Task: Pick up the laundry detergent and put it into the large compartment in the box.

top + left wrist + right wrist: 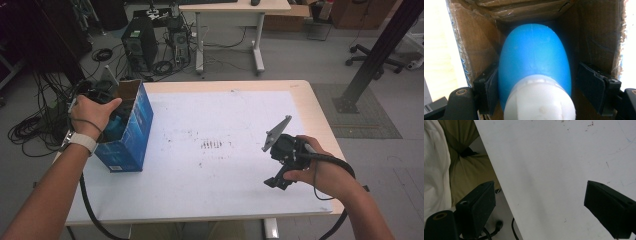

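A blue cardboard box (131,131) stands open-topped at the table's left edge. My left gripper (101,93) reaches down into it from above. In the left gripper view a blue bottle (535,57) with a white cap (539,100) lies between the box's brown walls (474,42). My left gripper (536,75) straddles the bottle: the left pad touches it, and a narrow gap shows at the right pad (591,85). My right gripper (276,183) hovers over the table's right side near the front edge. In its own view the right gripper (541,195) is wide open and holds nothing.
The white table top (225,115) has small dark marks (212,145) at its middle. Beyond it are a desk (235,7), computer towers (137,42) and floor cables (30,130). A black post (375,55) stands at right. The person's lap (466,170) lies under the front edge.
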`<state>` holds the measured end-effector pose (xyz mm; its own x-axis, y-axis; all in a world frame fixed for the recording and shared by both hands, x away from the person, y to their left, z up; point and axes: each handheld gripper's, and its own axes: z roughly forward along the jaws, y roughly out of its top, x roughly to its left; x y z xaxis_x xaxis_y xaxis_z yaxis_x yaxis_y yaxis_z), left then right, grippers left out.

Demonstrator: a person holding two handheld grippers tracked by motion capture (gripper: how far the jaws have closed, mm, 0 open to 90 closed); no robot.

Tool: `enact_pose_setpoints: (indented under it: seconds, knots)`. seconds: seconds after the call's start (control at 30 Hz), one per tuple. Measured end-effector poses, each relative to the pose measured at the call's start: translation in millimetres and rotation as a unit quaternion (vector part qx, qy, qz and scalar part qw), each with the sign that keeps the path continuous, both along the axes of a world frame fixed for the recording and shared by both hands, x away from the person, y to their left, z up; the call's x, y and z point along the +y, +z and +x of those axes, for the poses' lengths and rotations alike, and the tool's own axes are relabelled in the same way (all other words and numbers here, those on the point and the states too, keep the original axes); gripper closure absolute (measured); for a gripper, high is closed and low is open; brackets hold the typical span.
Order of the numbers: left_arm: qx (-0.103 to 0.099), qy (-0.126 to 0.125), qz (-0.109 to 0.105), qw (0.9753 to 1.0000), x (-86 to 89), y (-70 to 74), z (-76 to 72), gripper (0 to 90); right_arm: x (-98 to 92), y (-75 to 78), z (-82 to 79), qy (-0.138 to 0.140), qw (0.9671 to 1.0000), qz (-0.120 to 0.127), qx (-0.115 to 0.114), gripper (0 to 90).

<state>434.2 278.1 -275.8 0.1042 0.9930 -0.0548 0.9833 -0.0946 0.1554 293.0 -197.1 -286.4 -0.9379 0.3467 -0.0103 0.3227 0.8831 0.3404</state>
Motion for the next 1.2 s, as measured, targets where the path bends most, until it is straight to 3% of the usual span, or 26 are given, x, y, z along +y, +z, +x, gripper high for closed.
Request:
enact_pose_setpoints:
  seconds: [0.63,1.2]
  knots:
    - [0.003,-0.001,-0.014,0.9999,-1.2,8.7,-3.3,20.6,0.2,1.9,-2.7,0.002,1.0,0.001,-0.003,10.3]
    - [-0.014,-0.007,-0.012,0.9998,-2.1,21.9,-7.2,13.1,1.2,3.0,-4.5,0.004,1.0,0.001,-0.006,10.3]
